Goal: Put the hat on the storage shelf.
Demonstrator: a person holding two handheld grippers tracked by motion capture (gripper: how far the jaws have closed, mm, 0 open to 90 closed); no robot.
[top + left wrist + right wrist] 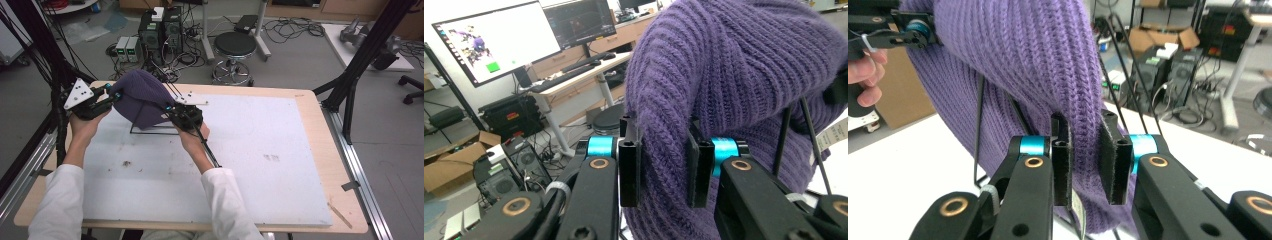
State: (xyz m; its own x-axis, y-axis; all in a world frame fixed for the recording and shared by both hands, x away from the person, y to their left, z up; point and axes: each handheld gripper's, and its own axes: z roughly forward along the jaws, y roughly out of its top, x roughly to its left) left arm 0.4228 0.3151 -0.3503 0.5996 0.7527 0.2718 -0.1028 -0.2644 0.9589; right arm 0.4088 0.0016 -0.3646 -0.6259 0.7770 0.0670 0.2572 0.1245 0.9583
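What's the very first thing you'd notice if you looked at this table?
The big purple knitted hat stands out right away, draped over a thin black wire stand near the far left of the white table. The left gripper pinches its knit from one side and the right gripper pinches it from the other, each held in a person's hand.

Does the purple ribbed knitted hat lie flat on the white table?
No: the purple ribbed knitted hat is draped over a thin black wire stand, raised above the white table.
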